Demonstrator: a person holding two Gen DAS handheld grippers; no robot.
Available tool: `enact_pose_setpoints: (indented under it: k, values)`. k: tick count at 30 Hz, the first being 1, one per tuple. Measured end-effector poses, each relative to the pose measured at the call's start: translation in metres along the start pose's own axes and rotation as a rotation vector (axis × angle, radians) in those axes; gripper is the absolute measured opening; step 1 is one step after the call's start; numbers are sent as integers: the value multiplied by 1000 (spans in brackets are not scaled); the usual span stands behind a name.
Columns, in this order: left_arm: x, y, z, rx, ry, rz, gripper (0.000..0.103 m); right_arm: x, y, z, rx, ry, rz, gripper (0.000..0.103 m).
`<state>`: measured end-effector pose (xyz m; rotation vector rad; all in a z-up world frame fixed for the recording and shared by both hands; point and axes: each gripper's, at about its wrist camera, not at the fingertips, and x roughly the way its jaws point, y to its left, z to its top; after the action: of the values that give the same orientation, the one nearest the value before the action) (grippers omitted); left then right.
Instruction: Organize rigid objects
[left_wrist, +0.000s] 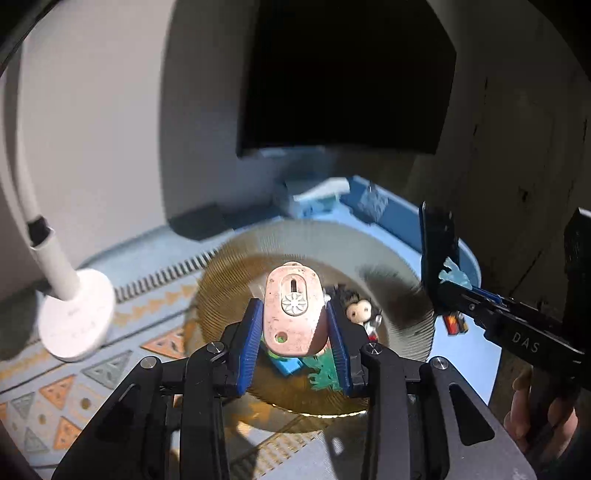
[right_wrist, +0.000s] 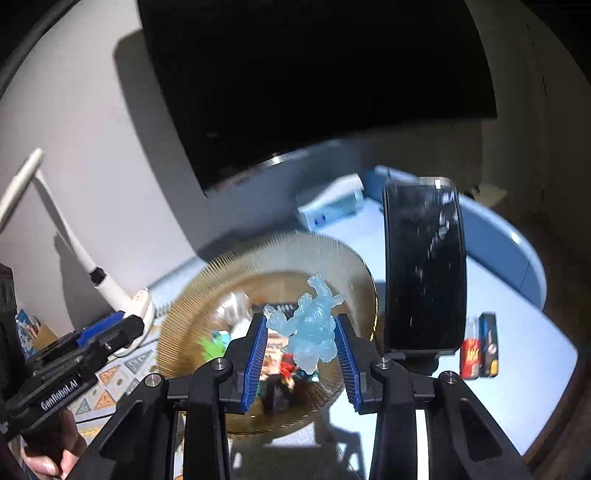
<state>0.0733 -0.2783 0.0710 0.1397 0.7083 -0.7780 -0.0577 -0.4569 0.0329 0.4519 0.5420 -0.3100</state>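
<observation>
Above a ribbed amber glass bowl (left_wrist: 236, 266) of small toys, the left gripper (left_wrist: 291, 328) pinches a pink oval plastic case (left_wrist: 291, 314) while the right gripper (right_wrist: 301, 339) nips a translucent blue figurine (right_wrist: 314, 325) whose uneven limbs could slip and drop.

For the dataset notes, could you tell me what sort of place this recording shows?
Probably a home desk: a dark monitor against the wall, a white gooseneck lamp on a patterned mat, and a ribbed amber dish of small toys.
</observation>
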Motion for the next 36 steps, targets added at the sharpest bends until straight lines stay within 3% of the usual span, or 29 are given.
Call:
enact_pose_setpoints:
  k: [9, 19, 20, 21, 26, 30, 36]
  values:
    - [38, -2, -15, 10, 78, -4, 32, 31, -11, -9, 22, 66, 3, 36]
    - [47, -6, -15, 19, 99, -14, 32, 47, -3, -15, 0, 115, -2, 36]
    - [46, -5, -14, 15, 105, -22, 36, 47, -3, -14, 2, 121, 1, 37]
    - [43, -3, -14, 10, 108, -28, 46, 47, -4, -12, 5, 122, 9, 39]
    - [0, 10, -5, 10, 37, -8, 47, 12, -19, 2, 74, 27, 74, 49]
    - [-60, 30, 0, -20, -76, 50, 67, -20, -17, 8, 97, -44, 102, 51]
    - [-157, 56, -4, -56, -235, 140, 68, -53, 25, 6, 29, -82, 177, 51]
